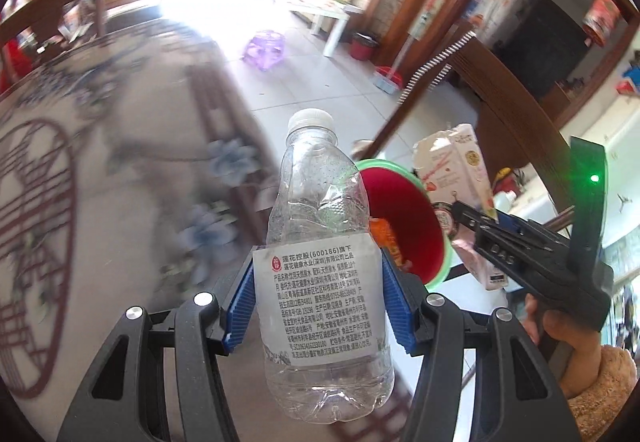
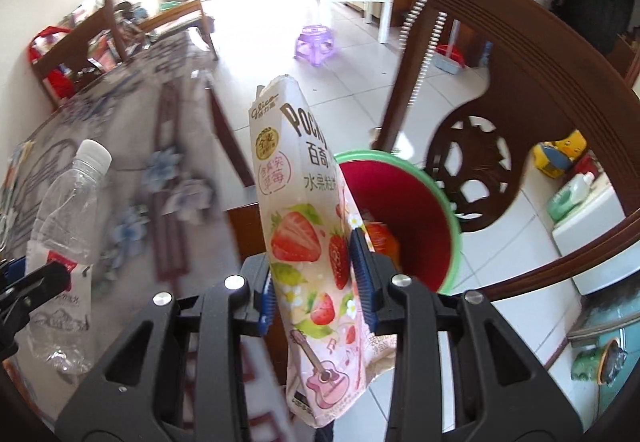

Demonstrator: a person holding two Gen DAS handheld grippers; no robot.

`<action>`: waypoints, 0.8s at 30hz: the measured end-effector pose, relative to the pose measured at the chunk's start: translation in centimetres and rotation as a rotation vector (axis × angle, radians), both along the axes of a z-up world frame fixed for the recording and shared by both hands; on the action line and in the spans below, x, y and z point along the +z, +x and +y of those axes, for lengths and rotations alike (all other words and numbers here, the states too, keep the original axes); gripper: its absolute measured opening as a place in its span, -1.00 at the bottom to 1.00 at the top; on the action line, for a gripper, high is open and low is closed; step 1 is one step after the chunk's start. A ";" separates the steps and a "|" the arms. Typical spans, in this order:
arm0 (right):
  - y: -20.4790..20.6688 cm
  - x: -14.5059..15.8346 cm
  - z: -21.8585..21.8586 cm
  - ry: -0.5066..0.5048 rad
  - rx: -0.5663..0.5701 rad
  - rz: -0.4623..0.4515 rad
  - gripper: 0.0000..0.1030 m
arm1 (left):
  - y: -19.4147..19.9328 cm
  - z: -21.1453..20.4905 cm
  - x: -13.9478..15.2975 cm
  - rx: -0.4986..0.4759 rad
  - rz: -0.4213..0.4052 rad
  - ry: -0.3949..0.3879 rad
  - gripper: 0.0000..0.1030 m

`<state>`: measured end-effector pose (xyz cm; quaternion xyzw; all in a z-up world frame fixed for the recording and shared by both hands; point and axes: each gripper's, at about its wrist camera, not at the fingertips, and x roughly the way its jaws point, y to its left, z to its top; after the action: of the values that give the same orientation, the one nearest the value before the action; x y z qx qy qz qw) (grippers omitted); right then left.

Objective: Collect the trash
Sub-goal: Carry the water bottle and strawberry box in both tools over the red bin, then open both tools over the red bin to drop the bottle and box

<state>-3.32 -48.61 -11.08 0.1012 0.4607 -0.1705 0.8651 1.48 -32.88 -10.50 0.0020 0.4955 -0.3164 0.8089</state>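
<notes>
The left gripper (image 1: 318, 298) is clamping a clear plastic bottle (image 1: 320, 242) across its white label, one blue pad (image 1: 240, 306) pressing on each side. The bottle is standing upright in the grip, its long axis running bottom to top of the left wrist view, white cap (image 1: 311, 119) pointing up and away from the camera. The label is carrying dense Chinese print; the top line is showing the number "(600186)" beside a small red round logo. The rest is too fine to make out with confidence.

The right gripper (image 2: 316, 278) is pinching a pink snack box (image 2: 310, 242) by its narrow sides. The box is standing nearly upright, leaning a little to the left at its torn-open top end. Its front is reading "Glico" in script and "POCKY" in large brown letters, with Chinese characters below, and strawberries and a pink guitar printed lower down.

Both items are hanging in the air just in front of a bin (image 2: 416, 210), red inside with a green rim, which is tilting its mouth toward the cameras. Something orange (image 2: 380, 238) is lying inside it, possibly a wrapper. The bin is sitting beside a patterned table (image 1: 100, 178) and in front of a dark wooden chair (image 2: 500, 90).
</notes>
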 end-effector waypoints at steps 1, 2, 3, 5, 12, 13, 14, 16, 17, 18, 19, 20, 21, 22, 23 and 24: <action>0.0 -0.2 -1.0 -0.010 -0.016 0.005 -0.37 | 0.1 -1.1 0.0 -0.022 -0.006 -0.001 0.04; 0.0 -0.4 -1.8 -0.018 -0.027 0.009 -0.37 | 0.2 -2.6 0.0 -0.053 -0.016 0.000 0.04; 0.0 -0.6 -2.7 -0.023 -0.044 0.013 -0.37 | 0.3 -3.7 0.0 -0.073 -0.021 0.001 0.04; 0.0 -1.0 -4.3 -0.022 -0.073 0.019 -0.37 | 0.4 -6.7 -0.2 -0.125 -0.024 -0.007 0.04; -0.1 -2.2 -7.7 -0.051 -0.136 0.035 0.23 | 1.3 -11.1 -0.3 -0.145 -0.071 0.018 0.61; -0.2 -2.0 -8.0 -0.063 -0.151 0.028 0.26 | 1.4 -10.7 0.0 -0.132 -0.075 0.028 0.67; -0.4 -1.7 -8.2 -0.068 -0.161 0.021 0.27 | 1.6 -10.3 0.3 -0.126 -0.077 0.035 0.70; -0.9 -1.0 -8.3 -0.081 -0.175 0.006 0.41 | 1.7 -9.3 1.2 -0.106 -0.101 0.050 0.72; -1.2 -0.3 -8.0 -0.089 -0.180 -0.011 0.42 | 1.7 -8.5 1.9 -0.084 -0.130 0.055 0.72; -1.5 0.2 -7.7 -0.090 -0.180 -0.028 0.48 | 1.9 -7.9 2.5 -0.066 -0.153 0.056 0.73; -1.8 1.0 -7.2 -0.086 -0.180 -0.051 0.59 | 1.8 -6.6 3.5 -0.038 -0.186 0.055 0.79; -2.0 1.8 -6.7 -0.082 -0.181 -0.078 0.65 | 1.8 -5.3 4.5 -0.011 -0.219 0.049 0.83; -2.1 2.5 -6.1 -0.082 -0.183 -0.103 0.78 | 1.9 -4.4 5.3 0.008 -0.245 0.042 0.84; -2.3 3.4 -5.2 -0.082 -0.183 -0.139 0.88 | 1.9 -2.8 6.5 0.040 -0.287 0.036 0.84; -2.4 4.1 -4.4 -0.080 -0.179 -0.166 0.91 | 1.9 -1.7 7.3 0.064 -0.320 0.033 0.84; -2.4 5.1 -3.1 -0.080 -0.168 -0.202 0.91 | 1.8 0.0 8.3 0.096 -0.360 0.032 0.84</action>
<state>-5.76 -51.67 -5.93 0.1217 0.3539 -0.2495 0.8931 3.24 -32.86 -2.21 0.0478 0.3472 -0.2642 0.8985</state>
